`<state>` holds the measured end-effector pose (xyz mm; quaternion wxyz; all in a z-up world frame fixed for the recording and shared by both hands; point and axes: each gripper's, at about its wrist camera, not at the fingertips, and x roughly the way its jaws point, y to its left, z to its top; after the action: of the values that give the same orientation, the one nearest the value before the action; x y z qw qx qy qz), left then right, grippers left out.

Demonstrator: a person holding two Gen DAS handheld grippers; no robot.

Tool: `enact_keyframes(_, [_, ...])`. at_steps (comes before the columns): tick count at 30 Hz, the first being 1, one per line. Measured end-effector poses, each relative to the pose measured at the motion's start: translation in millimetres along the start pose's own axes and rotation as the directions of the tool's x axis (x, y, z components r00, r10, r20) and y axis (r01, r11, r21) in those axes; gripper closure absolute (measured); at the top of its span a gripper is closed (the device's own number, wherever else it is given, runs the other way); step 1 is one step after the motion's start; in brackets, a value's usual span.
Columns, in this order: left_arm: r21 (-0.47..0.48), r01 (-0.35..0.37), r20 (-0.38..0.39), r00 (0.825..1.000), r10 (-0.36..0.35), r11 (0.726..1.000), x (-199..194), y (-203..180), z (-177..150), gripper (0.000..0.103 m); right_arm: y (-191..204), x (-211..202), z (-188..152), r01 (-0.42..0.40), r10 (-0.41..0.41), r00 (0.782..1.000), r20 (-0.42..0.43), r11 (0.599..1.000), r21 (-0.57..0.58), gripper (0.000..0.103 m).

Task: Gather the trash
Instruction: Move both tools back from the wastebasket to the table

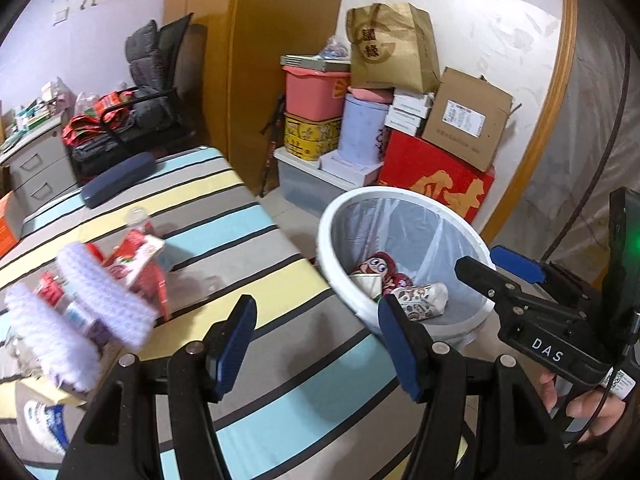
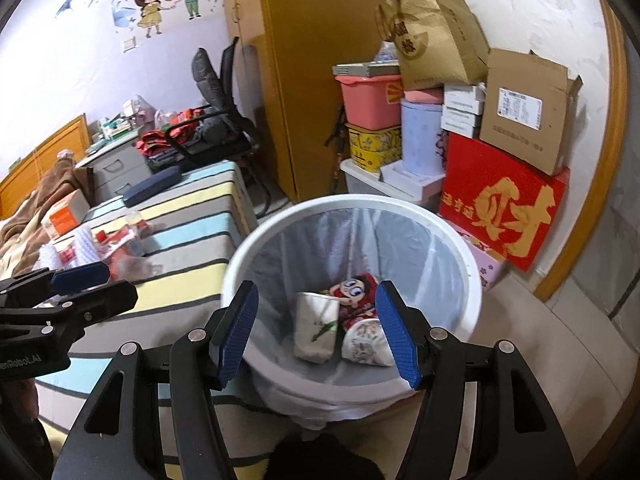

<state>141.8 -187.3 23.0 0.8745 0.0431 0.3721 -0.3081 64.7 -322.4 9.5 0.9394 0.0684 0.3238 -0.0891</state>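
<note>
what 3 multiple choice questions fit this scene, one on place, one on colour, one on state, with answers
1. Where is the trash bin?
A. on the floor beside the striped table
B. on the office chair
C. on the red box

2. What colour are the right gripper finger pads?
A. green
B. blue
C. orange

3. What state is the left gripper in?
A. shut on a carton
B. shut on nothing
C. open, holding nothing

Answers: 1 A, the bin stands by the striped table edge; 2 B, both pads show blue; 3 C, its fingers are spread with only tablecloth between.

Left gripper (image 1: pixel 316 344) empty (jaws apart), bin (image 1: pixel 332 216) beside
</note>
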Motion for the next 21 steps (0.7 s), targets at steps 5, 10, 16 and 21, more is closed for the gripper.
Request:
enact_keyframes(5, [-0.027,-0.037,0.032,0.999,0.038,0.999,-20,17,-11,0.035,18,-5,-2,-0.032,0.033,0.999,0.013,0.999,-0.017,0.04])
enact_keyframes(10, [-0.078,-0.104,0.039,0.993,0.107,0.991,-37,44,-28,0.031,38,-3,-3,-0.086,0.087,0.996,0.016,0.996,-0.037,0.04])
enact_keyframes(16, [-0.148,-0.203,0.048,0.976,0.212,0.968,-61,81,-50,0.028,66,2,-3,-0.149,0.15,0.989,0.008,0.985,-0.085,0.04])
enact_keyframes(21, [-0.194,-0.266,0.049,0.959,0.28,0.944,-75,107,-63,0.027,87,2,-3,-0.198,0.2,0.98,0.0,0.973,-0.12,0.04])
